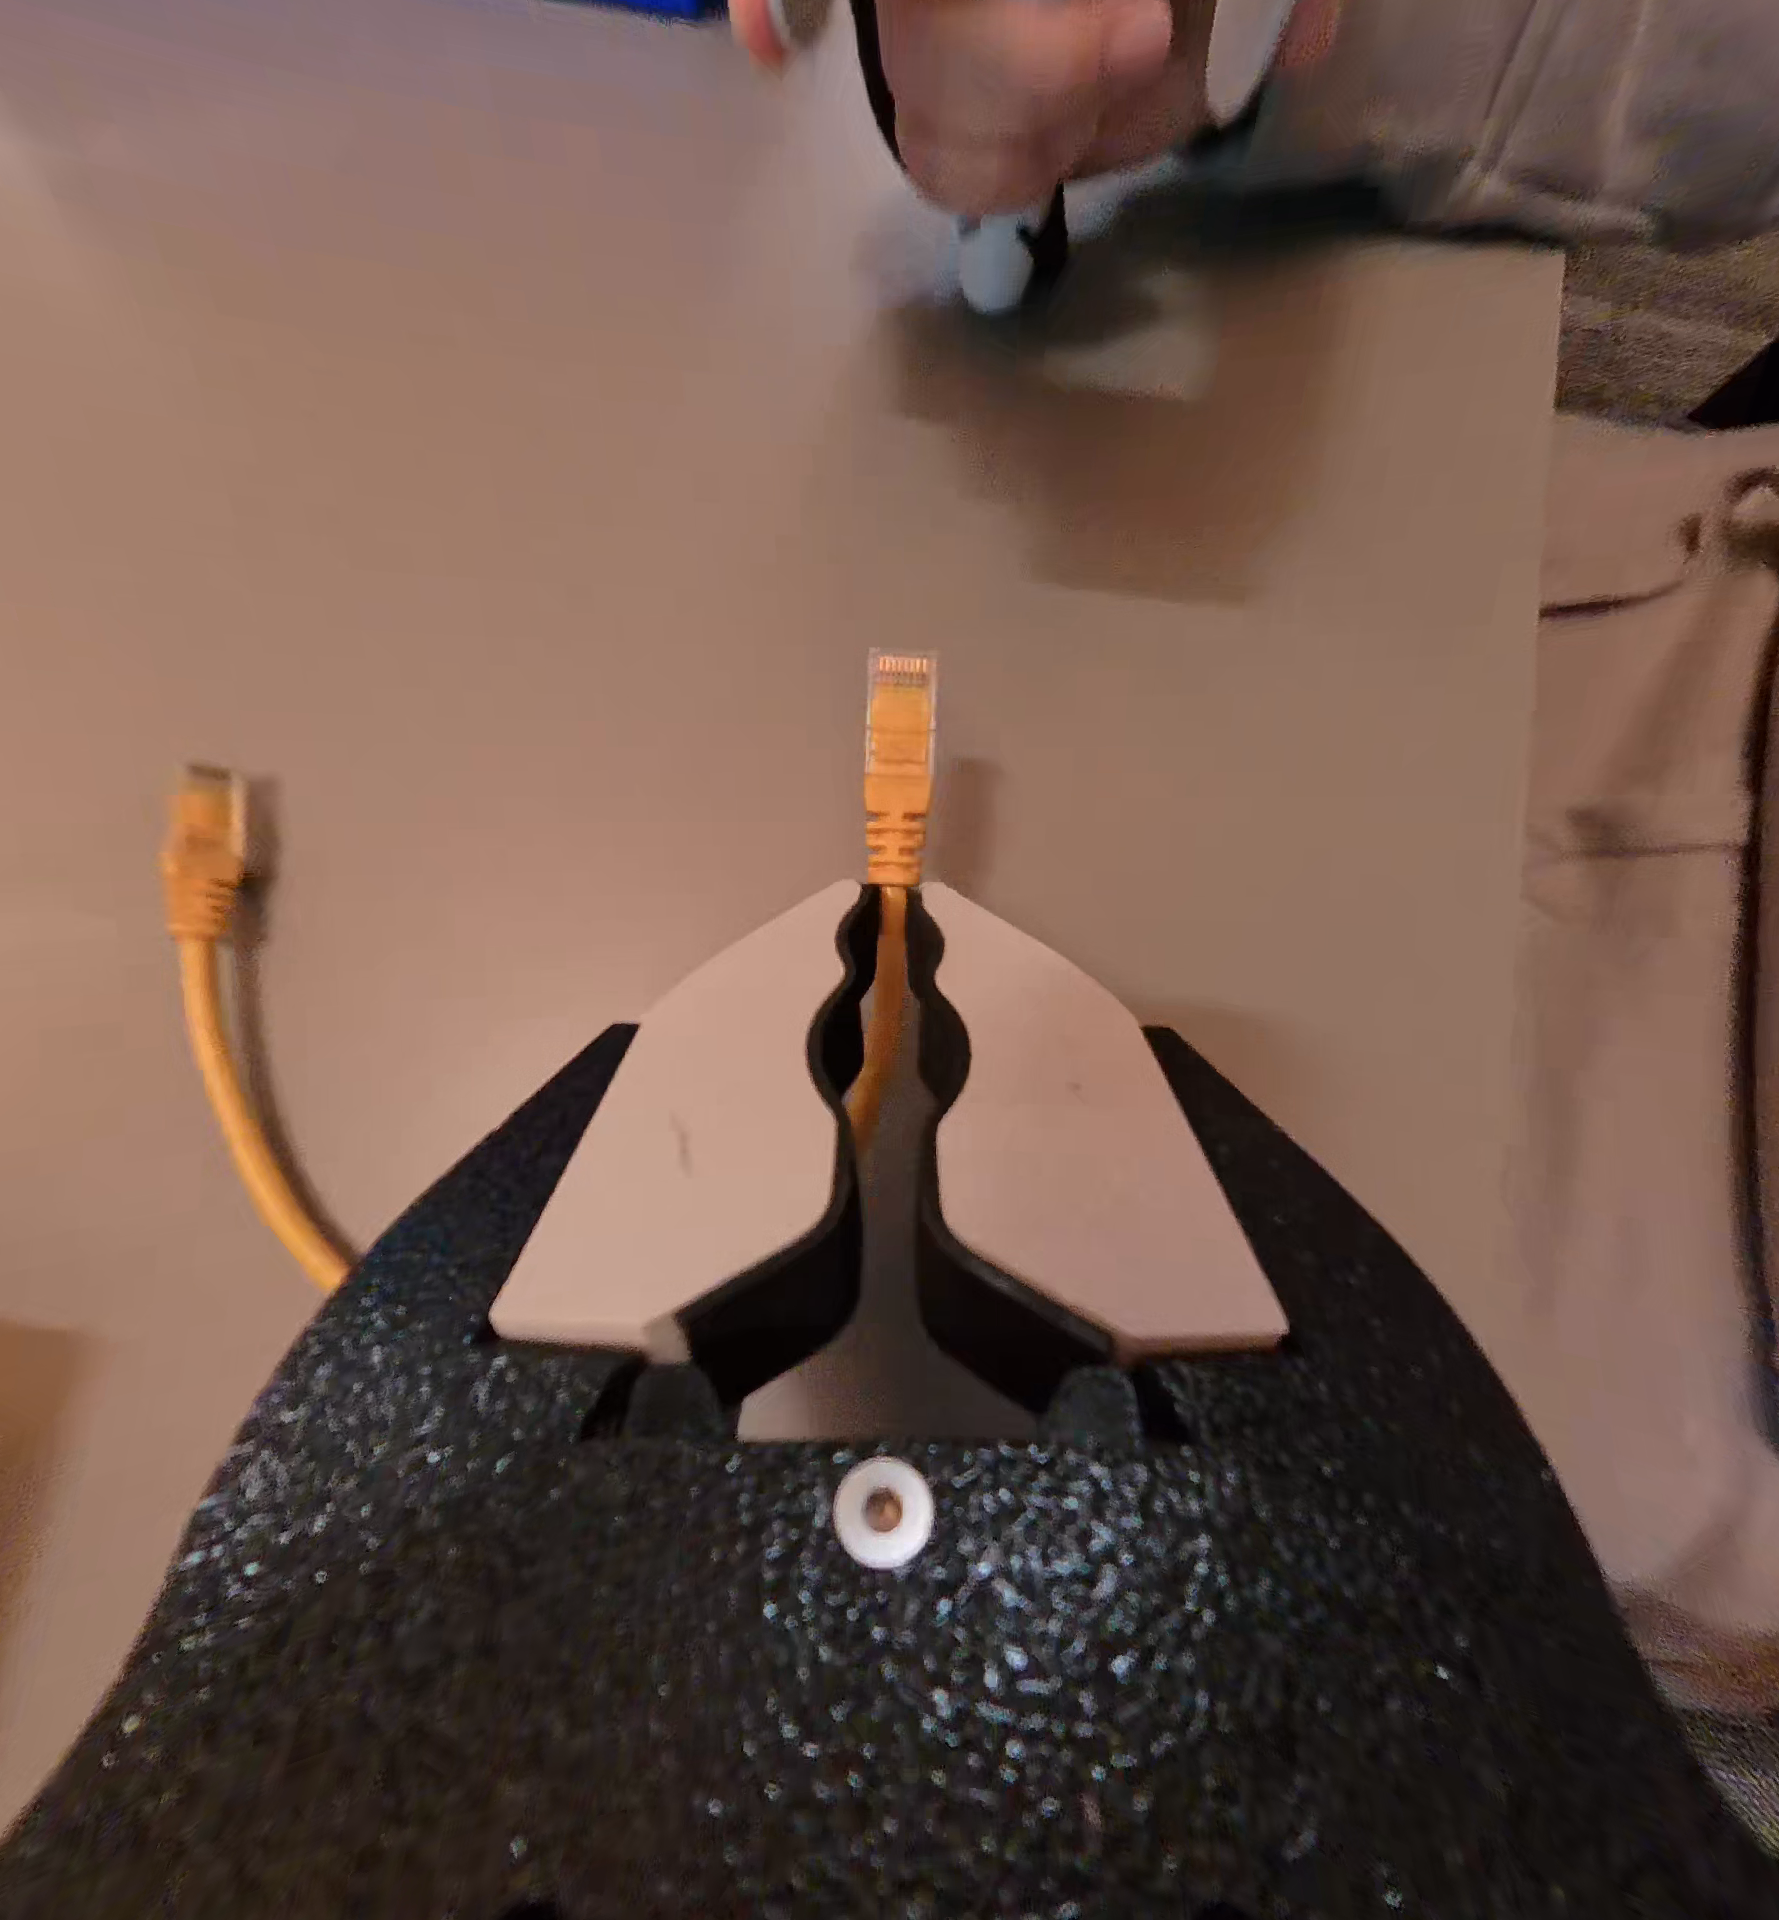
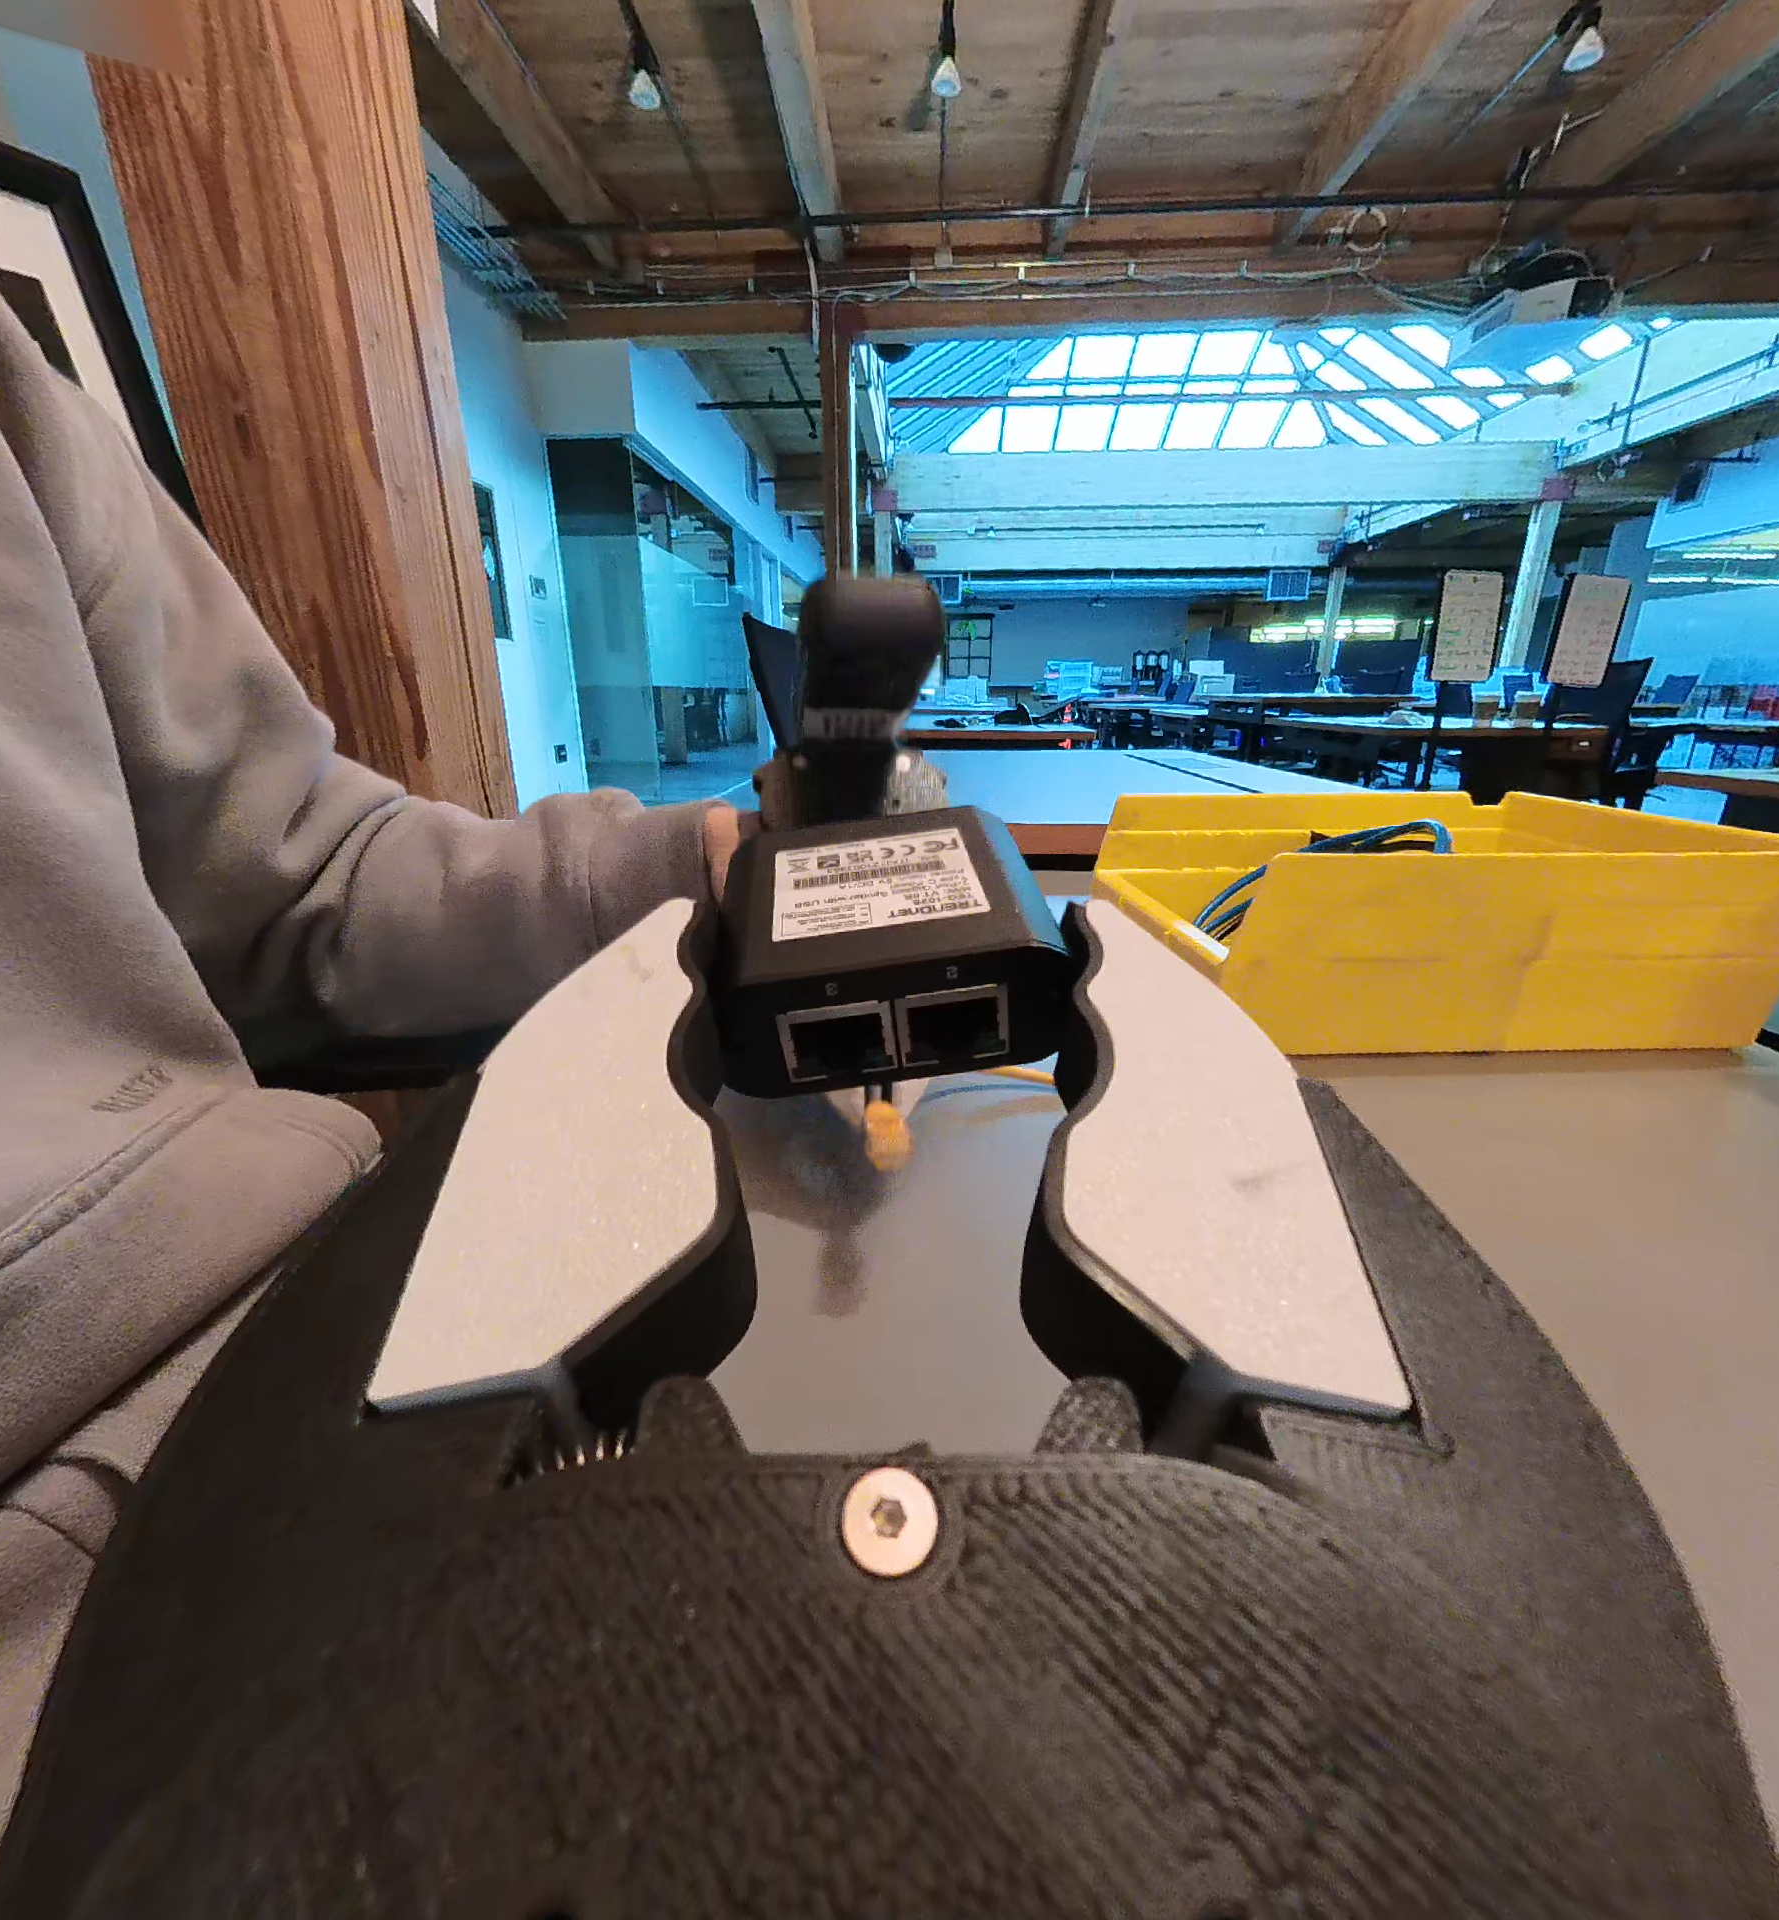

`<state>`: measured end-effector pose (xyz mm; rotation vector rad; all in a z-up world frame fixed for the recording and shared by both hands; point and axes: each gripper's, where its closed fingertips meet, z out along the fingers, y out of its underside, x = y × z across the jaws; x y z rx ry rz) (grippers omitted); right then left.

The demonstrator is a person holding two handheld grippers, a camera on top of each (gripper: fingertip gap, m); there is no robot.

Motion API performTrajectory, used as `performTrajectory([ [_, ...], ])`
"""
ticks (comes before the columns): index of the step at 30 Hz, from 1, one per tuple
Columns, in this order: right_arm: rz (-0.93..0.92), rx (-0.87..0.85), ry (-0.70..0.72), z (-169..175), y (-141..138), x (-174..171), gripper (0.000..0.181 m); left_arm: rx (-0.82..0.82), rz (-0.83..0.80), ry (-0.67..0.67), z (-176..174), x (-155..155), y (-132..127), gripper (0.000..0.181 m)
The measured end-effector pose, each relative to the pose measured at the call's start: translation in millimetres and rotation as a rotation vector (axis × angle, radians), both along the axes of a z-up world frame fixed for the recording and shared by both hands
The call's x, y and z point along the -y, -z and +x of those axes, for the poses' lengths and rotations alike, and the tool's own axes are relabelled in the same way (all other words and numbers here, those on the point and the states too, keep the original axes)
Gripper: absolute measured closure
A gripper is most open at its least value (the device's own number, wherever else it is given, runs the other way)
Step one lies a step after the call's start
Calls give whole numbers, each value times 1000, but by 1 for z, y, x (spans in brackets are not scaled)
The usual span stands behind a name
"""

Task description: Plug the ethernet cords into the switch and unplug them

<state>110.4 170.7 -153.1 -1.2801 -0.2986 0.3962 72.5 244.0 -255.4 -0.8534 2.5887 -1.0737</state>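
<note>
My left gripper (image 1: 893,891) is shut on an orange ethernet cord just behind its plug (image 1: 900,750), which sticks out forward with its clear tip free. The cord's other orange plug (image 1: 204,847) lies on the table at the left. My right gripper (image 2: 890,987) is shut on a small black switch (image 2: 890,940) and holds it above the table. Its two empty ports (image 2: 895,1034) face the camera. A white label is on top of the switch. An orange plug (image 2: 887,1132) shows below the switch, blurred.
A tan table (image 1: 449,520) ends at the right near the person's grey clothing (image 1: 1695,935). The person's hand (image 1: 1020,94) is at the top, blurred. A yellow bin (image 2: 1467,925) holding blue cables stands at the right. A grey sleeve (image 2: 189,831) and a wooden post (image 2: 293,416) stand at the left.
</note>
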Motion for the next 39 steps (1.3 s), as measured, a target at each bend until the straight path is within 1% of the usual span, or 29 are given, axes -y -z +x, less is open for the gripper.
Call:
performTrajectory([
  [1,-1,-2,0,1,1,-1,118,21,16,-14,5,2,-10,177],
  [3,2,-9,4,2,0,-1,118,66,30,-58,16,5,-27,177],
  [5,4,-9,6,2,0,-1,118,59,19,-91,21,6,-33,177],
  [7,-5,2,13,1,2,-3,118,28,12,-109,23,8,-28,177],
  [9,-21,17,14,-1,3,-6,118,-31,85,-101,18,2,-12,177],
  [11,-32,24,18,-1,5,-8,118,-109,88,-104,12,1,0,177],
  [12,-34,19,32,-1,5,-9,118,-132,86,-123,12,-1,5,168],
  [13,-31,14,39,0,4,-9,118,-99,78,-187,20,-6,3,159],
  [14,-26,9,48,2,3,-9,118,-81,25,-237,25,-7,-5,150],
  [15,-20,5,59,4,3,-9,118,-104,-103,-231,23,3,-19,141],
  [17,-14,4,74,5,1,-9,118,-136,-513,-170,18,35,-71,122],
  [18,-21,11,100,8,1,-10,118,-159,-687,-154,17,44,-92,127],
  [19,-28,30,121,7,1,-9,118,-208,-800,-149,17,49,-103,131],
  [20,-39,62,139,5,2,-10,118,-272,-854,-152,17,52,-104,132],
  [22,-83,168,216,3,7,-15,118,-374,-891,-161,19,58,-93,132],
  [25,-126,340,253,-11,10,-20,118,-471,-955,-162,24,69,-84,136],
  [26,-127,367,238,-17,9,-20,118,-489,-959,-156,25,73,-81,147],
  [27,-129,372,220,-21,9,-20,118,-495,-977,-132,25,77,-82,154],
  [28,-121,379,242,-21,8,-20,118,-500,-1011,-126,27,78,-85,156],
  [30,-154,413,272,-16,14,-19,118,-514,-996,-147,30,80,-82,157],
  [33,-225,521,341,-10,26,-19,118,-517,-932,-187,34,80,-75,158],
  [37,-168,510,352,-12,16,-16,118,-526,-915,-177,33,82,-79,158],
  [39,-147,498,356,-13,13,-14,118,-522,-893,-200,35,82,-75,158],
])
